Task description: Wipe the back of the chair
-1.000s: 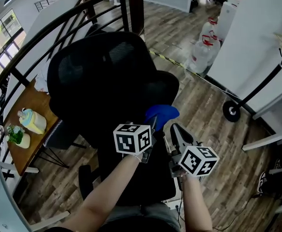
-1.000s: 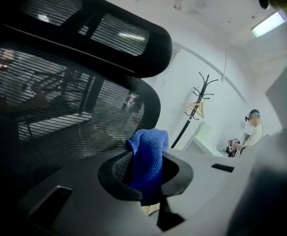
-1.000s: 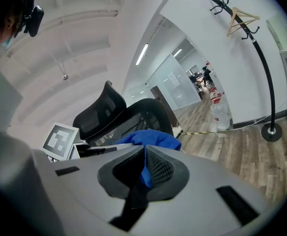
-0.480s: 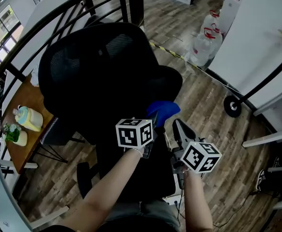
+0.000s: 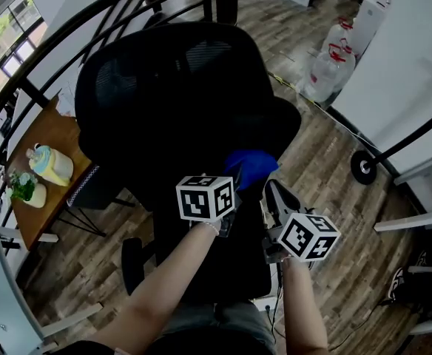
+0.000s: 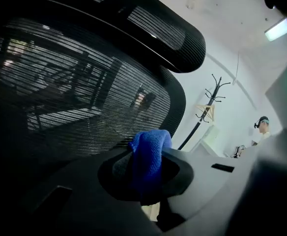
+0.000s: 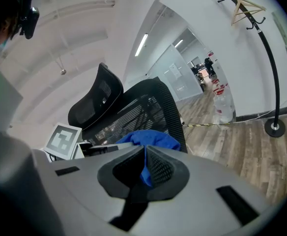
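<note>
No readable text, labels or numbers

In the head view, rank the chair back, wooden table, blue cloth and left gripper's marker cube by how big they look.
1. chair back
2. wooden table
3. blue cloth and left gripper's marker cube: about alike; the cube is nearer the camera.

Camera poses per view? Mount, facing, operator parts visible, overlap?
Head view: head-mounted, steeply down onto chair back; forearms, left tool, right tool show.
Left gripper view: on left tool, up along jaws shut on blue cloth, chair back behind.
Right gripper view: on right tool, toward the chair; cloth between jaws, left tool's cube visible.
All share cloth and chair back.
</note>
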Available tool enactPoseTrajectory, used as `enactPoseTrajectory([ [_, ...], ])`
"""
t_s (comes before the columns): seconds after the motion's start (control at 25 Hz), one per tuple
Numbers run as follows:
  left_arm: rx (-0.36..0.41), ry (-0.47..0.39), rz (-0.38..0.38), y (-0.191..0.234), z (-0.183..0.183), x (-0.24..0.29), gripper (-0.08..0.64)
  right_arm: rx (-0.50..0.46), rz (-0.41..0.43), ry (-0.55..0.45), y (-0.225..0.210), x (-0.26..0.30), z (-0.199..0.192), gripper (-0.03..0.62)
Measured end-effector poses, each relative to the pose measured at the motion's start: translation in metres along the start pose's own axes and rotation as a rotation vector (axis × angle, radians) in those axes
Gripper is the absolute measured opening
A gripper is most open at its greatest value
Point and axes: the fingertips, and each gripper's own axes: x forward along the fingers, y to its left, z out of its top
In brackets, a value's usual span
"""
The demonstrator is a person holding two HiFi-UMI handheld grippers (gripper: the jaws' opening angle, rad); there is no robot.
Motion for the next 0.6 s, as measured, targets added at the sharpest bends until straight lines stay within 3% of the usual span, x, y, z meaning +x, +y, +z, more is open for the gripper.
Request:
enactPoseTrajectory([
  [0.6, -0.060, -0.075, 0.107, 0.068, 0.012, -0.059, 0.043, -0.023, 0.097, 0.060, 0.058, 0.039, -0.022, 0.031],
])
